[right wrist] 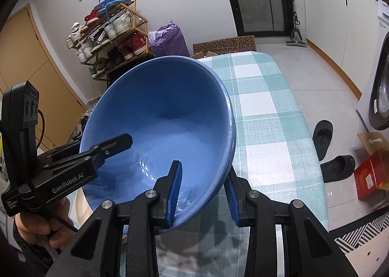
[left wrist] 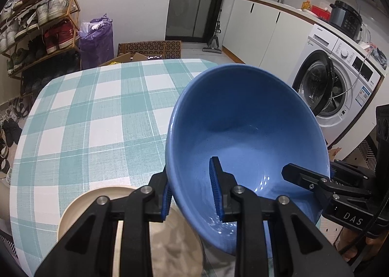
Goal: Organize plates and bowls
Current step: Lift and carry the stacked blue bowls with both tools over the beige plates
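- the blue bowl is held tilted above the table, gripped from two opposite sides of its rim.
- left gripper: fingers clamped on the bowl's near-left wall, one blue pad inside the bowl, the other pad outside against the wall.
- right gripper: fingers clamped on the bowl at its right rim, one pad inside, the other outside under the rim.
- each wrist view shows the opposite gripper reaching over the far rim, a black fingertip inside the bowl.
- a beige plate lies on the table below the left gripper, partly hidden by its fingers.
- the checked tablecloth beyond the bowl is otherwise bare.
- around: a shoe rack and a purple bag behind the table, a washing machine to the right, black slippers on the floor.
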`<state>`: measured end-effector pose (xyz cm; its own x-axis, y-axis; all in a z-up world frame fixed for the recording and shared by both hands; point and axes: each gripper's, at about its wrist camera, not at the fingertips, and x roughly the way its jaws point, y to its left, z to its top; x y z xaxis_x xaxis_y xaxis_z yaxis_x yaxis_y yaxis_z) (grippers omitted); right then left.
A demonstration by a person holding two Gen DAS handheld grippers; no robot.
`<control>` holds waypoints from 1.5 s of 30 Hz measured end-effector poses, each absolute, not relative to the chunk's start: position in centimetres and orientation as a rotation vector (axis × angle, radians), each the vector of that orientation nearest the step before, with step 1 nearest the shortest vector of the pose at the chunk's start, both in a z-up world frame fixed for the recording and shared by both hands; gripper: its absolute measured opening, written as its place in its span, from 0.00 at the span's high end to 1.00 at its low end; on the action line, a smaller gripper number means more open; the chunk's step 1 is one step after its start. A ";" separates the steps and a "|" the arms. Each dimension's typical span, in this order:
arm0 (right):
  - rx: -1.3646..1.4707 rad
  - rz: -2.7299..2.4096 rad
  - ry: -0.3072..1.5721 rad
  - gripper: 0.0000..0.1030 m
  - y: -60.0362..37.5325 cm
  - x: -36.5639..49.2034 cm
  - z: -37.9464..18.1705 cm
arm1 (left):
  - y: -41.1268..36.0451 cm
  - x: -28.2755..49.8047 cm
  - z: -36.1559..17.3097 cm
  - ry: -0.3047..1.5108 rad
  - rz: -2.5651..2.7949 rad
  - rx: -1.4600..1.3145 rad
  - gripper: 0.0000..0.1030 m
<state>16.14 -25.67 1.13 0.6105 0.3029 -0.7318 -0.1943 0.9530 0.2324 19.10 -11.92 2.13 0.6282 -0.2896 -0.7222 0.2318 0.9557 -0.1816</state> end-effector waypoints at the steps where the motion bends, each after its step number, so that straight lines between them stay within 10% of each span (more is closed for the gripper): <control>1: 0.136 0.289 0.864 0.67 -25.7 15.8 1.3 | -11.9 18.9 2.3 0.836 -0.298 -0.071 0.75; 45: 0.062 0.441 0.849 0.67 -16.0 12.2 2.7 | -3.1 12.4 3.5 0.773 -0.137 -0.099 0.75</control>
